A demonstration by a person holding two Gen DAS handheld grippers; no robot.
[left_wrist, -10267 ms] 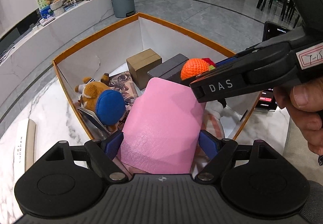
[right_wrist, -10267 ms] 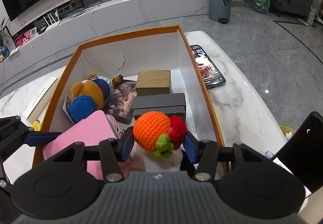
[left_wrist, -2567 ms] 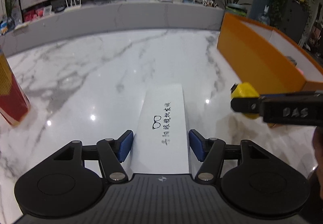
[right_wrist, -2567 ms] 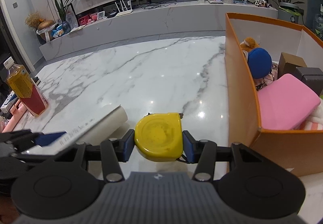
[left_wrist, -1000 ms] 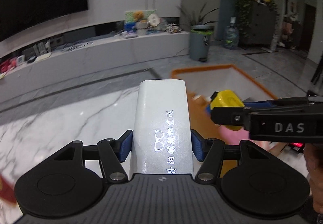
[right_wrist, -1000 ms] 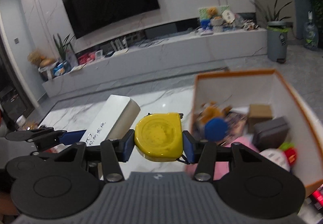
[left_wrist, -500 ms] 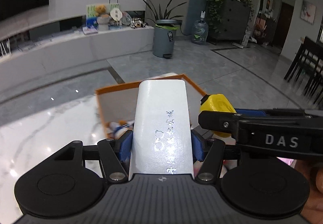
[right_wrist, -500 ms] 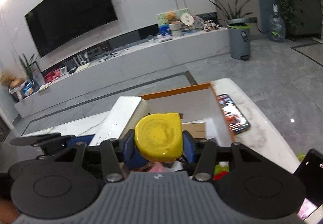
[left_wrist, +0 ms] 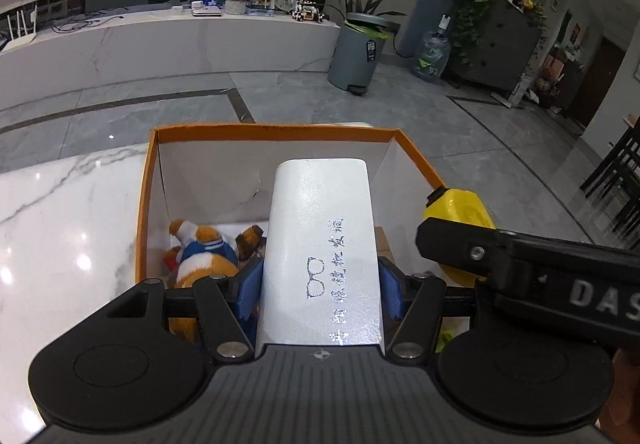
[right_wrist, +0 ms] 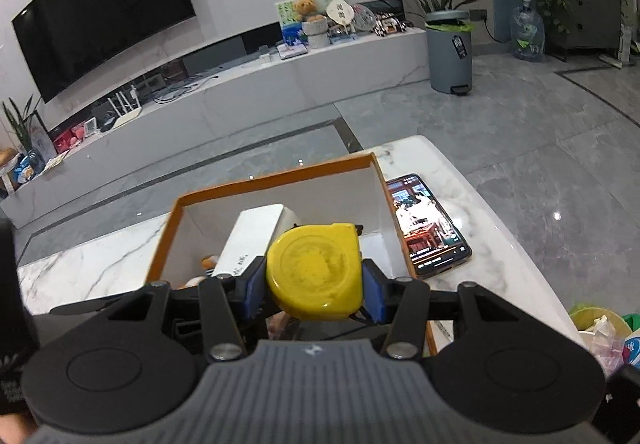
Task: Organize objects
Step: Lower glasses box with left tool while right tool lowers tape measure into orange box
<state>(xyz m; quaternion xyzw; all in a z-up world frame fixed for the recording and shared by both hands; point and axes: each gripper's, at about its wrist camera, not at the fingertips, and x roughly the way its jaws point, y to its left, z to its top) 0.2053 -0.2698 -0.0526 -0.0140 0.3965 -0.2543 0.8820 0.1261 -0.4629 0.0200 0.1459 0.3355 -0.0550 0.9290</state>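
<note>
Much of the box (left_wrist: pixel 149 180) floor is blocked here: the white case (left_wrist: pixel 320 244) fills the middle of the left wrist view, and only a plush toy (left_wrist: pixel 206 258) peeks out to its left, its lower half lost behind the left gripper's (left_wrist: pixel 319 287) frame. A sliver of brown carton (left_wrist: pixel 385 244) shows right of the case, mostly covered. From the right wrist the box (right_wrist: pixel 170 224) interior is harder still, with the tape measure (right_wrist: pixel 316 272) and black gripper bodies sitting across it; a pinkish patch below the tape is too cramped to identify. Bottom right, some crumpled litter is cut by the frame edge.

Now the grip. The left gripper clamps the white case, blue pads (left_wrist: pixel 249 286) pressed on both long sides, the case sticking forward over the open box. Silver characters and a glasses symbol run along its top.

The right gripper (right_wrist: pixel 314 286) is closed on the yellow tape measure, pads (right_wrist: pixel 371 294) tight against its flanks, also above the box. In the left view that gripper (left_wrist: pixel 460 236) reaches in from the right, the tape (left_wrist: pixel 460 206) just beside the case.

A phone (right_wrist: pixel 428 226), screen lit, lies on the marble table (right_wrist: pixel 500 244) just right of the box.
</note>
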